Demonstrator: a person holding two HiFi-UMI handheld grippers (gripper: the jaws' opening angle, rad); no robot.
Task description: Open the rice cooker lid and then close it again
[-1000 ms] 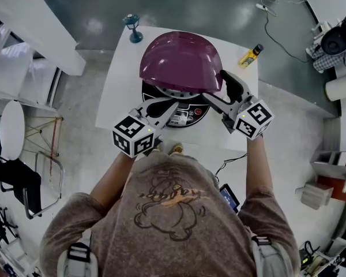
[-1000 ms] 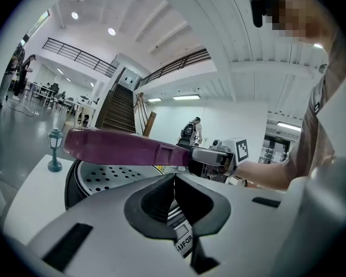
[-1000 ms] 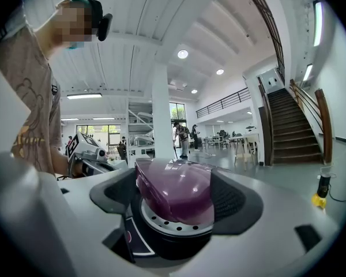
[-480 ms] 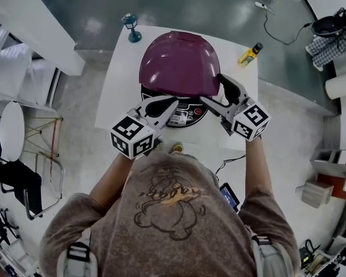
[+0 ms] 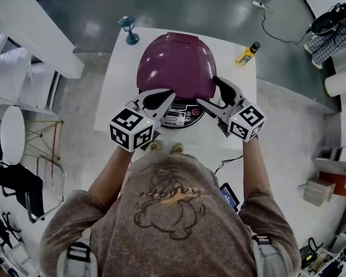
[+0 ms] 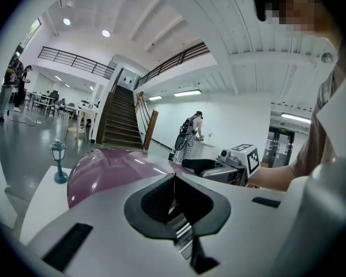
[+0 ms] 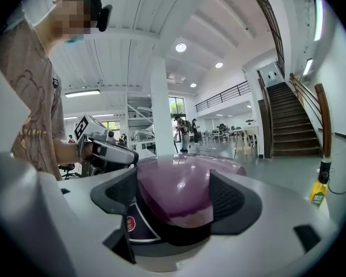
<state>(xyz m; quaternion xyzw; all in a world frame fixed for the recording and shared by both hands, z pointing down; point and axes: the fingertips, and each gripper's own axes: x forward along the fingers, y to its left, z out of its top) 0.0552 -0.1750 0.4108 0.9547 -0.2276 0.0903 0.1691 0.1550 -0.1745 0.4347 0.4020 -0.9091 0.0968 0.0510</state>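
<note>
as i stand over the white table with a claw in each hand, the lot reads as follows

item, rice cooker: round, dark body, on the middle of the table, control panel facing me, a red button on the panel's right side

item, lid: glossy purple dome, lying low over the cooker body and covering all but the front panel; whether it is latched i cannot tell

item, my left gripper: jaws pressed together with nothing between them, plain in the left gripper view; it hovers over the front left of the cooker, just above the panel, tips pointing at the lid's front edge

item, my right gripper: jaws standing wide apart, at the front right of the cooker; in the right gripper view the purple dome fills the gap between the two pads, but the pads do not press on it, so i count this claw as spread and holding nothing

item, small teal lantern: upright at the far left corner of the table, well apart from the cooker

item, yellow bottle: lying near the table's far right edge
</note>
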